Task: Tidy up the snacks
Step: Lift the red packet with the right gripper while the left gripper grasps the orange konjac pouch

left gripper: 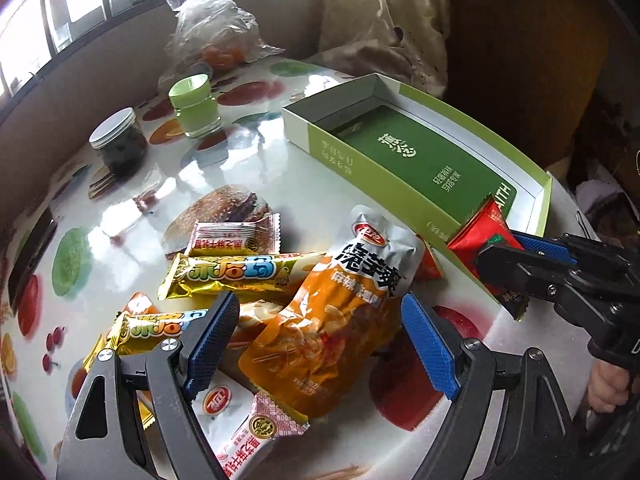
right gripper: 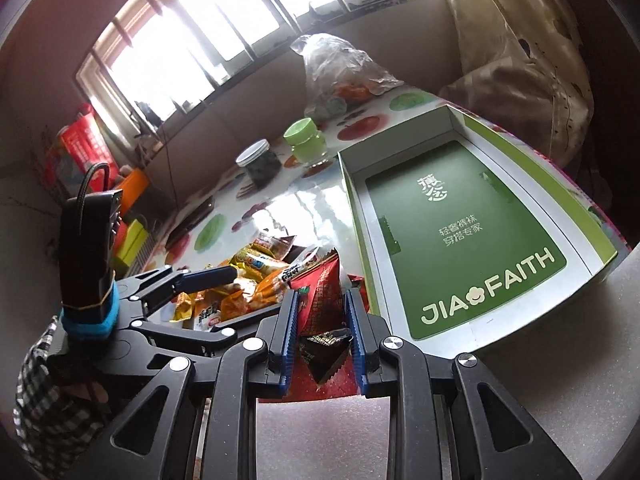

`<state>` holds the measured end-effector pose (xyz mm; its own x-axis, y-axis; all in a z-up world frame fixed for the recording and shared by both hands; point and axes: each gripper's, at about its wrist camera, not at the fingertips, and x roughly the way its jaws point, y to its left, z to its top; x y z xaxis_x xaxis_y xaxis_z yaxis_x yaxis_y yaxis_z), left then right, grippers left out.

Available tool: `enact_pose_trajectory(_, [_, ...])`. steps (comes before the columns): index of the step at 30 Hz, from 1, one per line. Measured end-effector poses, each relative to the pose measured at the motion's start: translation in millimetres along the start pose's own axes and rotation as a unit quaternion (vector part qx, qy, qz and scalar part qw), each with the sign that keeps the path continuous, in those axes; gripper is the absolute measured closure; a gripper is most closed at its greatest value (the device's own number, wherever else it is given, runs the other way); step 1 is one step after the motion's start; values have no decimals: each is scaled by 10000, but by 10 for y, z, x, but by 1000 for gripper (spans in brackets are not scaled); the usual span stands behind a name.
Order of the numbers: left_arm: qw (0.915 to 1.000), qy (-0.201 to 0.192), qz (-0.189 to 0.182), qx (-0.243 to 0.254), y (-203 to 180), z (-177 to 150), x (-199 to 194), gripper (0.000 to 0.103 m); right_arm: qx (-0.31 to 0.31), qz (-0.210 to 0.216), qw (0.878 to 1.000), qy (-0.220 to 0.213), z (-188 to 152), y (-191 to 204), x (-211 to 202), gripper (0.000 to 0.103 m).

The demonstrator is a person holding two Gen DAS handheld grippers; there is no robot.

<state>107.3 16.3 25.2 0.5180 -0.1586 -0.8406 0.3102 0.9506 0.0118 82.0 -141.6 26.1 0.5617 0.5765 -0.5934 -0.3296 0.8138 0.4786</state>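
A pile of snack packets lies on the fruit-print table: an orange pouch [left gripper: 336, 312], gold bars [left gripper: 236, 274], and red-and-white packets [left gripper: 234, 236]. My left gripper [left gripper: 320, 340] is open, its jaws on either side of the orange pouch just above it. My right gripper [right gripper: 322, 320] is shut on a red triangular packet [right gripper: 320, 292], which also shows in the left wrist view [left gripper: 486, 236] at the near corner of the open green box [left gripper: 420, 160]. The box [right gripper: 460, 240] holds no snacks.
A dark jar with a white lid [left gripper: 118, 144] and a green-lidded jar [left gripper: 196, 106] stand at the back left. A plastic bag of oranges [left gripper: 216, 32] lies beyond them. The table edge runs close on the right.
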Motion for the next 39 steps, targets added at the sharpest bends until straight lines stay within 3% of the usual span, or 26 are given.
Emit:
enact_pose_trajectory(3, [9996,80,222,155,-39,20,60,19,34,-17,10000,-35,10,-19,-15,81])
enact_pose_trajectory(10, [9987,276,260,351,-117,46,174,19,62,-49,10000,-11,20,-31,-9,81])
enact_pose_trajectory(15, [9996,222,139,123,-86,50,164,20,66,-54,10000,-2,17,-36,-22,81])
enact_pose_trajectory(16, [9996,220,140,110,-83,51,161,21,71,-55,10000,1,17,-38,-24,81])
enact_pose_trajectory(19, [9998,209,57,55,-81,55,142,42,74,-64,10000,9,17,-37,-29,81])
enact_pose_trajectory(24, [9998,176,51,-75,-82,55,125,51,67,-74,9999,14,15,-29,-31,81])
enact_pose_trajectory(39, [9987,-130,-16,-487,25,50,-206,53,-45,-91,9999,-122,44,55,-164,81])
